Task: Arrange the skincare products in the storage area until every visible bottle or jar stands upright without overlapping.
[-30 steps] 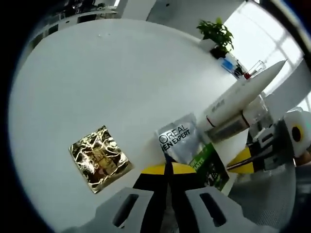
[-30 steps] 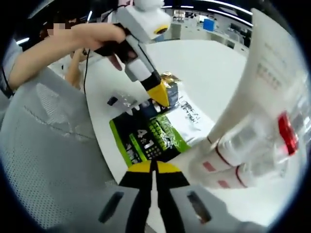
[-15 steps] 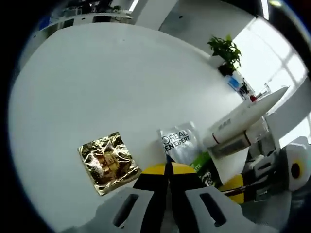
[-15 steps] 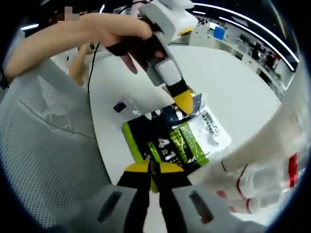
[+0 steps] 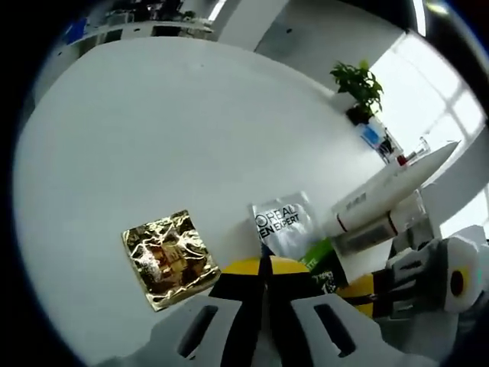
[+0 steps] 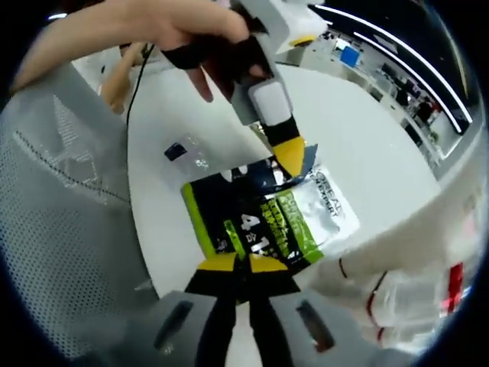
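Three flat sachets ahead of my fingers: crinkled gold foil sachet (image 5: 170, 258) left, silver printed sachet (image 5: 284, 223) overlapping green-black sachet (image 6: 256, 223). Two white tubes (image 5: 390, 191) beyond on right. My left gripper (image 5: 263, 269) and right gripper (image 6: 243, 266) pressed together, empty.

An open office: a white round table (image 5: 153, 138), potted plant (image 5: 357, 84), bright windows (image 5: 451, 84), ceiling strip lights (image 6: 405, 50).

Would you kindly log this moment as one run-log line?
left gripper: shut, over silver sachet | right gripper: shut, at green sachet | gold sachet: flat, apart
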A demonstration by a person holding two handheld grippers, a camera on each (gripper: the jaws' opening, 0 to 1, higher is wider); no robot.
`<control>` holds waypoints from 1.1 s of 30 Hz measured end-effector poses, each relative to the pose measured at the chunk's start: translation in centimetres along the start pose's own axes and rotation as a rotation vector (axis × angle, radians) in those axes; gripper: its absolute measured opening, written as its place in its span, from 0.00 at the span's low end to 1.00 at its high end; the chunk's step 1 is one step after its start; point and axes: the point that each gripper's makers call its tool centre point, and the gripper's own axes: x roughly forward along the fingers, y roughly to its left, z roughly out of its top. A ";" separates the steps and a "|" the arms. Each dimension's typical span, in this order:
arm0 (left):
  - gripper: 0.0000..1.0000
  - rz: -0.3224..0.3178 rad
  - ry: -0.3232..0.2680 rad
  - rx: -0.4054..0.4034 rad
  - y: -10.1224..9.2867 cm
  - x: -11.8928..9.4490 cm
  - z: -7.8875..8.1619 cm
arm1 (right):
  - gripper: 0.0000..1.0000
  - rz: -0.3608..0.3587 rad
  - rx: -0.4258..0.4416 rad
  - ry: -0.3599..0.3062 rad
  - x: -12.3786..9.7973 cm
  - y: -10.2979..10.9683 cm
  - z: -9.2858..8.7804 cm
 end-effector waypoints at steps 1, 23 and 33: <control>0.00 0.000 0.002 -0.003 0.0 0.0 0.0 | 0.01 -0.008 -0.009 0.000 0.0 -0.3 0.0; 0.00 0.023 -0.028 0.074 0.1 0.5 0.6 | 0.01 -0.030 0.050 0.026 0.0 -1.4 -0.7; 0.01 0.069 -0.028 0.171 0.5 0.0 1.0 | 0.01 -0.020 0.054 0.020 0.0 -1.4 -0.8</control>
